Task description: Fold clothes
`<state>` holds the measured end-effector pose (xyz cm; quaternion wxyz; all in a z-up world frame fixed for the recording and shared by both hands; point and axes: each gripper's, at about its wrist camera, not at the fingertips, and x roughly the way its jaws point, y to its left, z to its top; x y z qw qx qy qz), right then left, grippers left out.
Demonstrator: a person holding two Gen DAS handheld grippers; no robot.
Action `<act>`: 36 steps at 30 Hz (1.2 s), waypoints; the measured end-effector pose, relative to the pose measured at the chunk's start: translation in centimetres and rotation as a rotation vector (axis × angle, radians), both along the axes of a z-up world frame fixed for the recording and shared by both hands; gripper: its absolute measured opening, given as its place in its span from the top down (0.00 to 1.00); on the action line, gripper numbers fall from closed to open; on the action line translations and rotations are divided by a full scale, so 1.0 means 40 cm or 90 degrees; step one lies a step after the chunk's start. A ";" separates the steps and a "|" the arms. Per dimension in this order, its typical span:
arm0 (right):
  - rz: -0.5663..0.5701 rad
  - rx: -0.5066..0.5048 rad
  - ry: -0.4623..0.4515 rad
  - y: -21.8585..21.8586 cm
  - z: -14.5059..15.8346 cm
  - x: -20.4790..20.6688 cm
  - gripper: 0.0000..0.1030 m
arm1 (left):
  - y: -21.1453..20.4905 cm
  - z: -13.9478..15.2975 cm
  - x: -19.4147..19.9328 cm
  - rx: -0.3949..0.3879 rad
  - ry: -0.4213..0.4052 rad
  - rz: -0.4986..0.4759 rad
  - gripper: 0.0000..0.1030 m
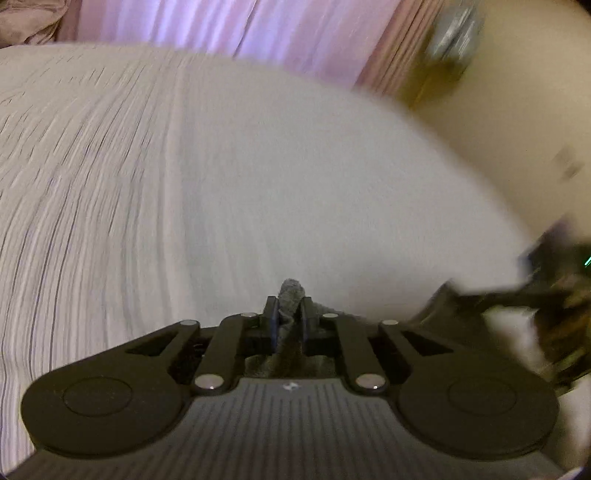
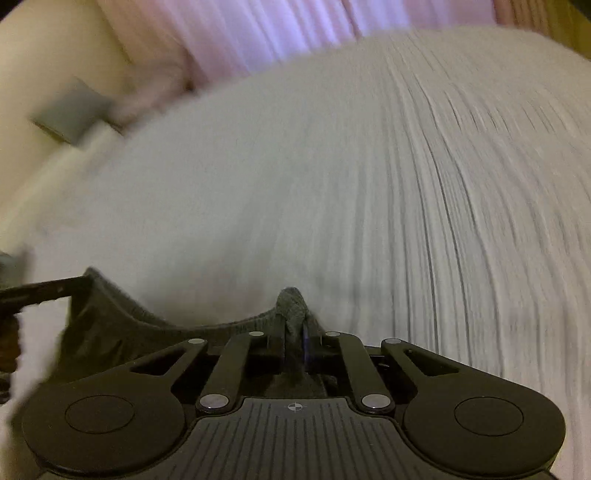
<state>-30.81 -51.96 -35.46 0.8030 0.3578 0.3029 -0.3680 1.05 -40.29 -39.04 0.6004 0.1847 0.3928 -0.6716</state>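
Both views blurred. Left gripper (image 1: 290,317) nearly closed, pads pinching small bunch of dark grey garment (image 1: 291,295); fabric tuft poked out past fingertips. Right gripper (image 2: 294,334) likewise clamped tight on same grey garment (image 2: 110,321), edge of cloth sagging in curve from it toward left of right wrist view. Garment hung low and near, just above bed with white striped sheet (image 1: 110,177). Pink curtain (image 1: 184,22) at far side behind bed. Cream wall (image 2: 37,66) beside curtain
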 end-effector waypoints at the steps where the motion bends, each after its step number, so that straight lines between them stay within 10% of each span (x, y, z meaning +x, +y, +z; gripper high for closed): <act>1: -0.017 0.025 0.011 -0.018 -0.023 0.010 0.94 | -0.014 -0.019 0.004 0.020 0.004 0.011 0.88; 7: -0.092 0.015 0.007 -0.051 0.013 -0.041 0.48 | -0.020 0.014 0.070 0.010 0.044 0.109 0.78; 13: 0.013 -0.042 -0.001 0.032 0.105 -0.007 0.54 | 0.000 0.077 -0.001 0.006 0.091 -0.061 0.94; 17: 0.137 -0.068 0.051 0.075 0.060 0.105 0.57 | -0.013 0.022 -0.099 0.026 0.033 -0.162 0.91; 20: 0.119 -0.110 0.145 0.051 -0.017 0.121 0.57 | -0.045 -0.032 -0.090 0.018 -0.019 -0.118 0.97; 27: -0.072 -0.143 0.123 0.050 0.044 -0.074 0.59 | 0.049 0.084 0.051 -0.058 -0.012 0.050 0.91; 32: -0.048 -0.108 0.067 0.215 0.107 -0.172 0.59 | 0.271 0.150 0.074 -0.038 0.022 0.027 0.91; 36: -0.034 -0.114 0.154 0.342 0.062 -0.207 0.59 | 0.448 0.122 0.057 0.013 -0.009 0.023 0.91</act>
